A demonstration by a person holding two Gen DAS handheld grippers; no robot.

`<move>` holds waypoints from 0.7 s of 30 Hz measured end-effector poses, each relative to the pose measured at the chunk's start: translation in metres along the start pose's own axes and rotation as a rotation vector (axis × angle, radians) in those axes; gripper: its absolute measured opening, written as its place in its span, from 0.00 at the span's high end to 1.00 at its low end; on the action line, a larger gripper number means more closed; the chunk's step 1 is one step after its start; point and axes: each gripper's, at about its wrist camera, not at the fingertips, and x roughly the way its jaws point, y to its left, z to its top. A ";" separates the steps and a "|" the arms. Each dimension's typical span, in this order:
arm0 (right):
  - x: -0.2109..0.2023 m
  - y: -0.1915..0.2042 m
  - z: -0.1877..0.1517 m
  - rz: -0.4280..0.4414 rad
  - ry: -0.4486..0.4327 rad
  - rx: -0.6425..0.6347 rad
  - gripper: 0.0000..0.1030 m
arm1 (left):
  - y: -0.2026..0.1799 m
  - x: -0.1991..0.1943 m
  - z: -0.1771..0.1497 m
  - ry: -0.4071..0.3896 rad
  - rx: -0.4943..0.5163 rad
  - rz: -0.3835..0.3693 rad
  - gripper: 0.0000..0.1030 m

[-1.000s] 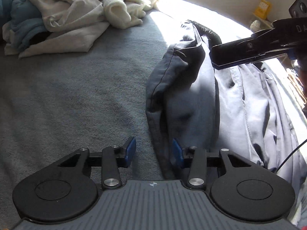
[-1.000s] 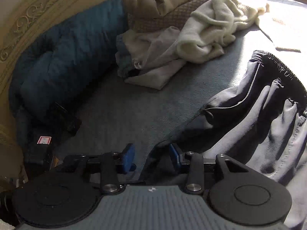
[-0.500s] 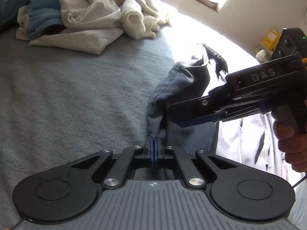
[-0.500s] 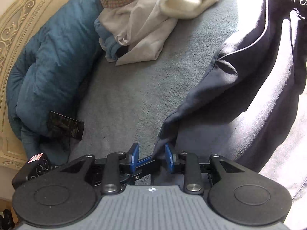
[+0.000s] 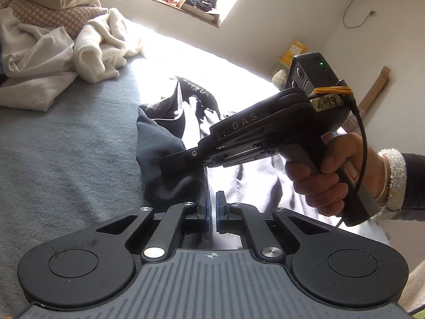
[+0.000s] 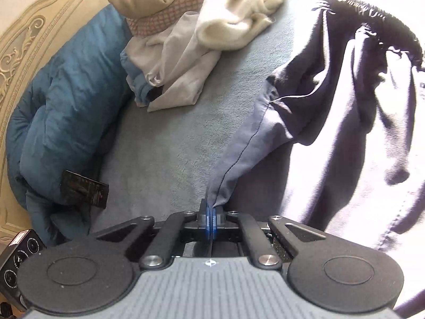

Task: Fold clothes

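A dark grey-blue pair of trousers lies on the grey bed cover, its elastic waistband at the far end. My right gripper is shut on a seamed corner of the trousers, which rises taut from its pads. In the left wrist view that same right gripper reaches in from the right and bites the dark fabric. My left gripper hovers just above the trousers' near edge. Its jaws are opening: the pads stand a narrow gap apart, and I see no fabric pinched between them.
A heap of cream and white clothes lies at the far left of the bed. A blue quilt with a black box against it lines the carved headboard. A person's hand holds the right gripper.
The right gripper came down and shut on the trousers' corner. The left gripper shut at the near edge, then lifted and tilted up, and its pads have parted slightly.
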 end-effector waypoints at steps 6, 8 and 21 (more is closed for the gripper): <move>-0.036 -0.043 0.009 -0.064 -0.076 0.064 0.98 | 0.007 -0.014 -0.021 0.050 0.041 0.096 0.82; -0.041 -0.056 0.012 -0.060 -0.088 0.093 0.98 | 0.013 -0.011 -0.026 0.059 0.041 0.134 0.82; -0.053 -0.084 0.013 -0.093 -0.134 0.142 0.98 | -0.015 0.022 -0.063 0.307 0.101 -0.124 0.74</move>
